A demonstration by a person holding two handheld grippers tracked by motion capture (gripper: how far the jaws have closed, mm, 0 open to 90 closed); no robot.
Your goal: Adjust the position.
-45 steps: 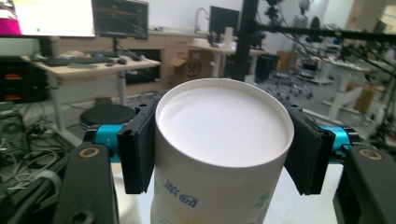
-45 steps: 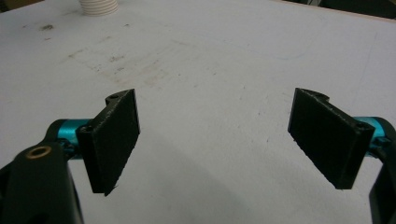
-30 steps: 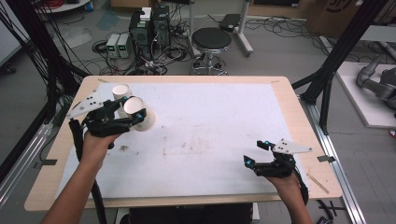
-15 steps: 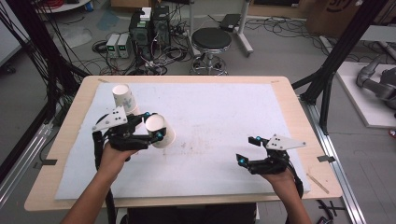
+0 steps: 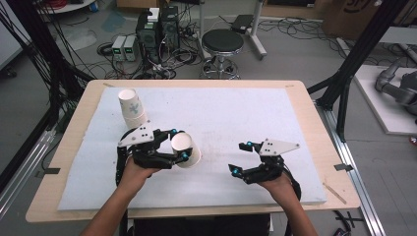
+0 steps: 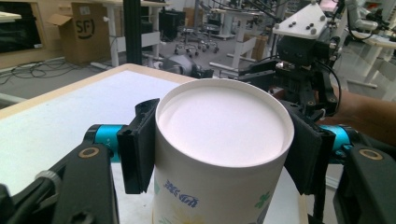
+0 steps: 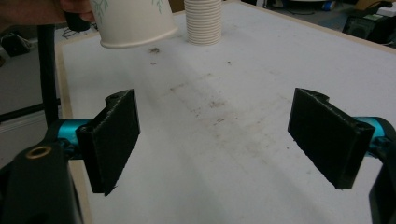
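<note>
A white paper cup [image 5: 187, 150] with a green leaf print is held upside down, its flat base [image 6: 222, 126] facing the left gripper view's camera. My left gripper [image 5: 178, 144] is shut on its sides, just above the white mat [image 5: 255, 118]. In the right gripper view the cup [image 7: 133, 21] hangs at the top left, rim downward. A stack of upturned paper cups [image 5: 132, 108] stands at the mat's far left, and this stack [image 7: 203, 21] is also visible in the right gripper view. My right gripper [image 5: 239, 157] is open with nothing between its jaws, right of the cup.
The mat lies on a wooden table [image 5: 314, 132] and has faint dirt marks [image 7: 210, 102] in its middle. My right gripper [image 6: 303, 51] appears beyond the cup in the left gripper view. Black frame posts [image 5: 354, 64], a stool [image 5: 222, 42] and cables stand past the far edge.
My left gripper has carried the cup away from the stack, toward the middle and near side of the mat. My right gripper has shifted a little to the left.
</note>
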